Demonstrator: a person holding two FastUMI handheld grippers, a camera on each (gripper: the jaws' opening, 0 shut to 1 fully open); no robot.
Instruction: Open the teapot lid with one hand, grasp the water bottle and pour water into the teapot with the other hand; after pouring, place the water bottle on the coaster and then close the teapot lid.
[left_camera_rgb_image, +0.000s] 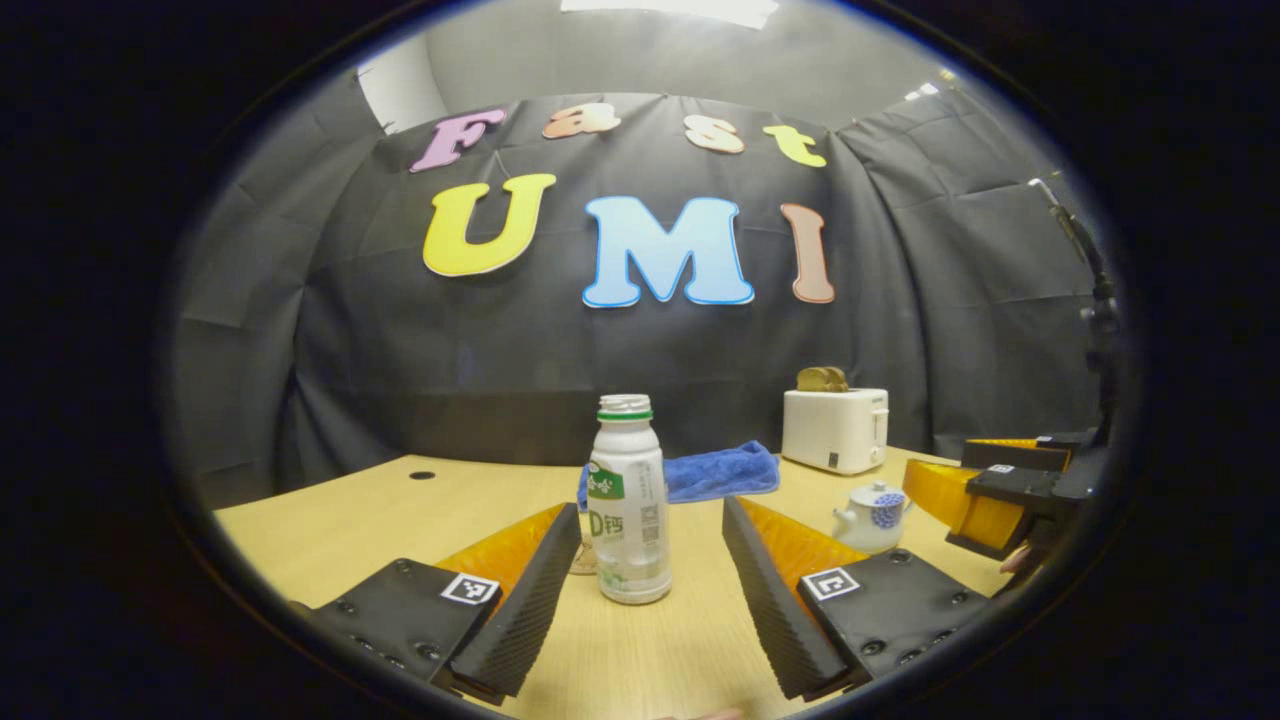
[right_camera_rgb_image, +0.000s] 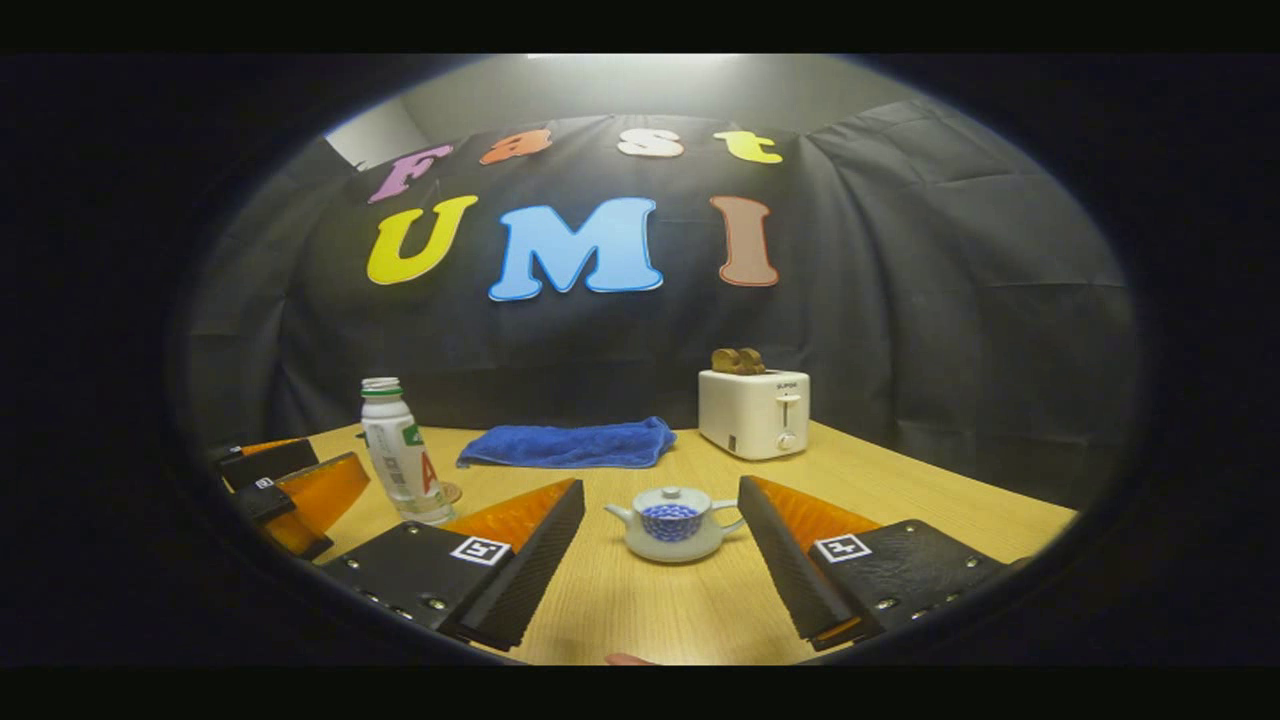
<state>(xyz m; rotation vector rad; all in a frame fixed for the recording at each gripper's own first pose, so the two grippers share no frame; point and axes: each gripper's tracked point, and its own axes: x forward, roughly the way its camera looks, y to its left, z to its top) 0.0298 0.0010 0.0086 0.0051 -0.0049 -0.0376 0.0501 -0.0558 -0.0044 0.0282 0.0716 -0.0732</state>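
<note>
Wooden table (left_camera_rgb_image: 350, 520) carries everything, and we read this as the start: nothing is gripped yet. Our left gripper (left_camera_rgb_image: 650, 600) has its jaws spread wide and released, and the water bottle (left_camera_rgb_image: 629, 500) stands upright between them, a little ahead of the tips and closer to the left jaw, touching neither. Cap looks off, neck open, so it is ready to pour once grasped. A bit of the coaster (left_camera_rgb_image: 583, 562) peeks out at the bottle's base, just beside the left jaw; in the right gripper view it shows as a thin disc (right_camera_rgb_image: 450, 492) beside the bottle (right_camera_rgb_image: 398, 450). Our right gripper (right_camera_rgb_image: 660, 570) is likewise released, jaws wide, with the teapot (right_camera_rgb_image: 675, 525) centred between them and just ahead of the tips, lid (right_camera_rgb_image: 672, 497) still seated, knob up. We judge each tool is lined up on its own target: right for the lid, left for the bottle. Beyond the jaws sit a blue towel (right_camera_rgb_image: 565, 445) and a white toaster (right_camera_rgb_image: 755, 410) with bread, well apart from the work. Lid knob is small, so the pinch needs centring.
</note>
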